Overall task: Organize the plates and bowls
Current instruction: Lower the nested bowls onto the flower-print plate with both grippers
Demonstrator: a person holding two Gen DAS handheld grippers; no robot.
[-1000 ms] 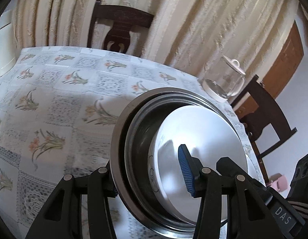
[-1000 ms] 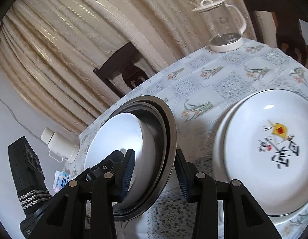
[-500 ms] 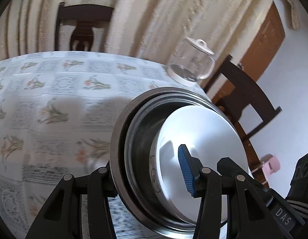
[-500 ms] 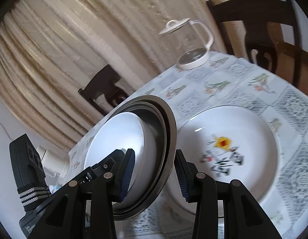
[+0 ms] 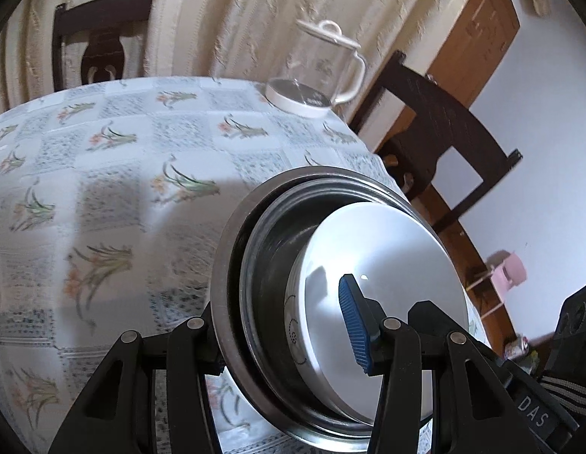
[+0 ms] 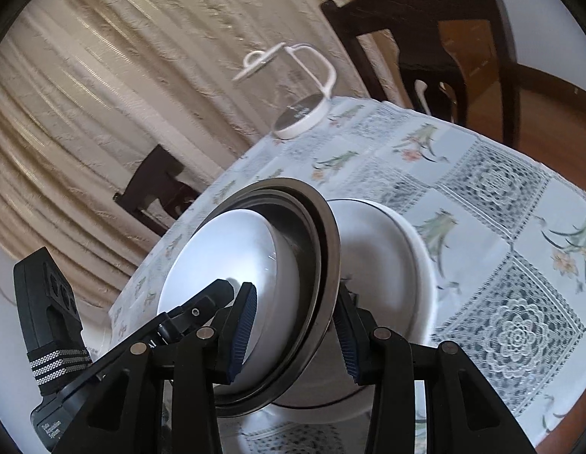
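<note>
Bowls (image 5: 346, 302) nested in a stack sit clamped between the jaws of both grippers, tilted and held above the table (image 5: 115, 196). In the left wrist view the left gripper (image 5: 289, 336) grips the near rim: its blue-padded finger (image 5: 353, 325) lies inside against the white bowl (image 5: 384, 287), the other finger is outside and below the metal bowl (image 5: 232, 265). The jaws are partly closed, pressing on the stack's wall. In the right wrist view the right gripper (image 6: 293, 336) grips the opposite rim in the same manner, one pad (image 6: 243, 333) inside on the white bowl (image 6: 225, 265), one pad (image 6: 346, 340) outside the metal rim (image 6: 331, 242), jaws partly closed on it.

Count of the stack: one white bowl innermost, at least two dark metal bowls around it; the exact number of metal bowls cannot be told.

One large white plate (image 6: 391, 272) lies on the flowered tablecloth just behind and below the stack in the right wrist view. One glass jug (image 5: 319, 72) with a white lid stands at the far table edge. Two dark wooden chairs (image 5: 440, 121) stand beside the table, before a cream curtain (image 5: 225, 15).
</note>
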